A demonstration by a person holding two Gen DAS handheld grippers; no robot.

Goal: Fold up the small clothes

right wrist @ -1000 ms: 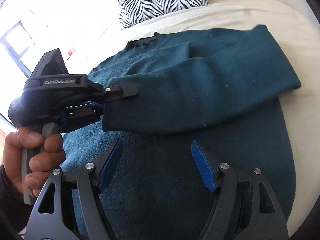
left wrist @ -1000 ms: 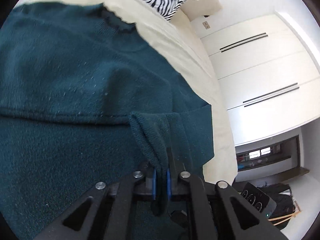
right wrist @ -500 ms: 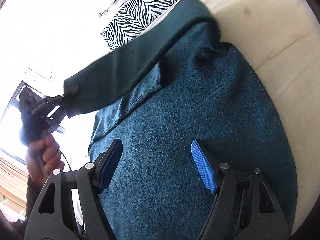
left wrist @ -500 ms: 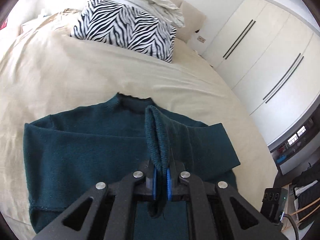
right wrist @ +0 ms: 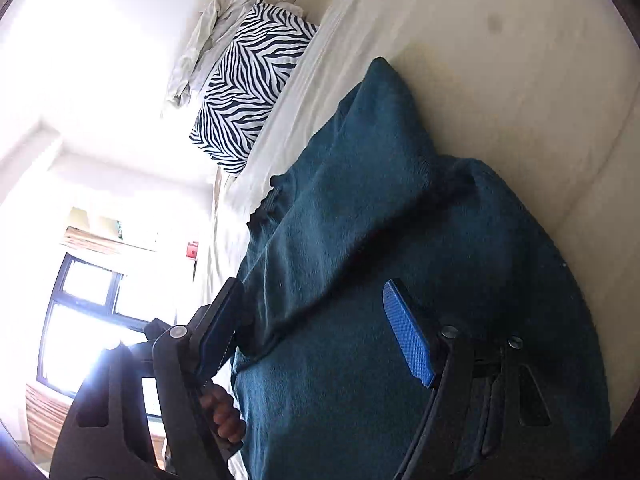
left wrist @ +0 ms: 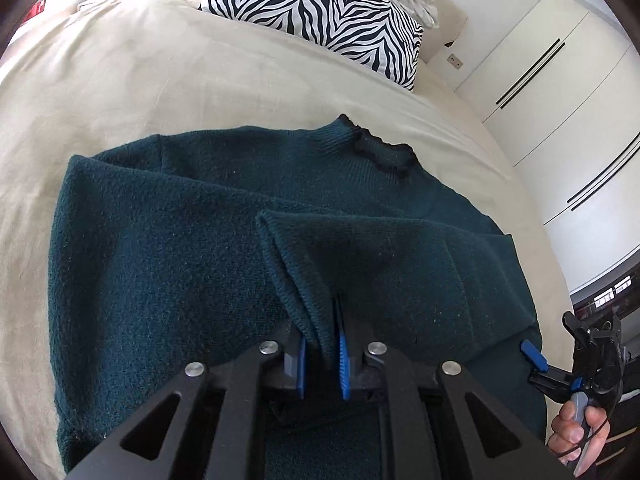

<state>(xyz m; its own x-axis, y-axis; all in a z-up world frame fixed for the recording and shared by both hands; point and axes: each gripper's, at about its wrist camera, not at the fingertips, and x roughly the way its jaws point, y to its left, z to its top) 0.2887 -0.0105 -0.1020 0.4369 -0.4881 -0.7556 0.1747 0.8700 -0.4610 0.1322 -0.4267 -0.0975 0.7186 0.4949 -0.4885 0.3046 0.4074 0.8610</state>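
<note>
Dark teal knitted sweater lies on the beige bed; its sleeve cuff sits between the left gripper's opening jaws, while the right gripper hovers spread over it.

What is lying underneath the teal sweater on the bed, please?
The teal sweater lies on the cream bedsheet, which shows all around it. Whatever sits directly beneath its body is covered and cannot be seen.

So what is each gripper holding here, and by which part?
Left gripper: the sweater's sleeve cuff, jaws opening. Right gripper: nothing.
</note>
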